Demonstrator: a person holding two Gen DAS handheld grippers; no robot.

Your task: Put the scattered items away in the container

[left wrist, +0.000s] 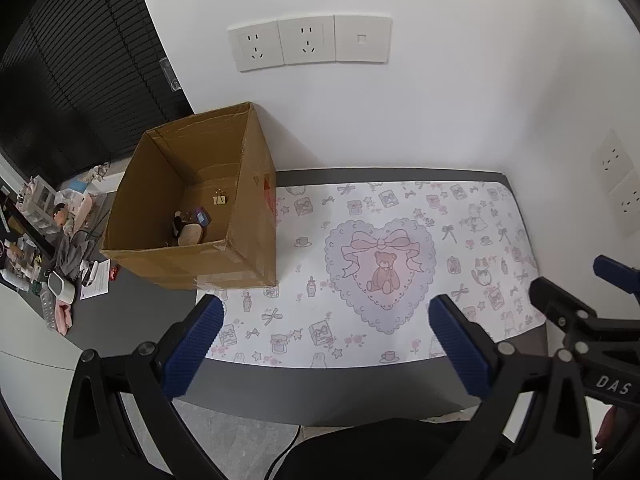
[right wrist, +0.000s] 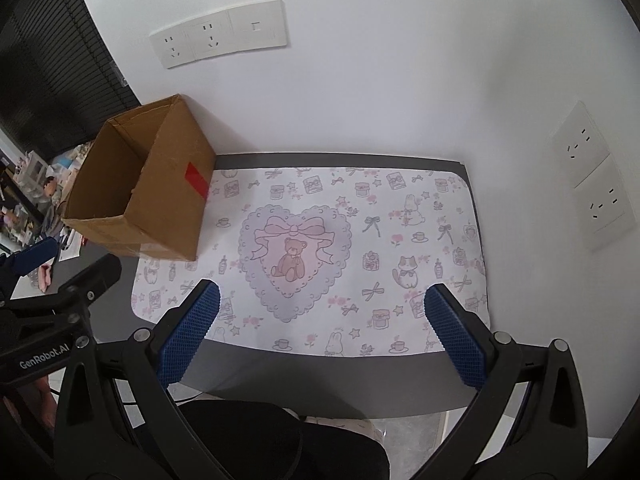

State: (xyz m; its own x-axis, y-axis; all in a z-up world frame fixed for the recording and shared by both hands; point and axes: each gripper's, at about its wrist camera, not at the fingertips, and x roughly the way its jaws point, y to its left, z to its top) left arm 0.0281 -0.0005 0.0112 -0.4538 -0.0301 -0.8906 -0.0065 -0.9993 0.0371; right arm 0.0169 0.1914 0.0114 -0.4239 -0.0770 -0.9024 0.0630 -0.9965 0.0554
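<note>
An open cardboard box (left wrist: 248, 240) stands at the back left of the patterned mat (left wrist: 460, 216). Inside it lie a gold binder clip (left wrist: 219, 197), a small blue item (left wrist: 201, 216) and a brown and beige item (left wrist: 189, 231). In the right wrist view the box (right wrist: 168, 204) shows a red sticker and its contents are hidden. My left gripper (left wrist: 326, 312) is open and empty over the mat's front edge, right of the box. My right gripper (right wrist: 320, 300) is open and empty above the mat's front. No loose items show on the mat (right wrist: 400, 216).
The mat lies on a dark grey table (left wrist: 320, 392) against a white wall with sockets (left wrist: 308, 42). A cluttered desk (left wrist: 40, 248) stands to the left below black blinds. The right gripper's body (left wrist: 584, 320) shows at the left view's right edge.
</note>
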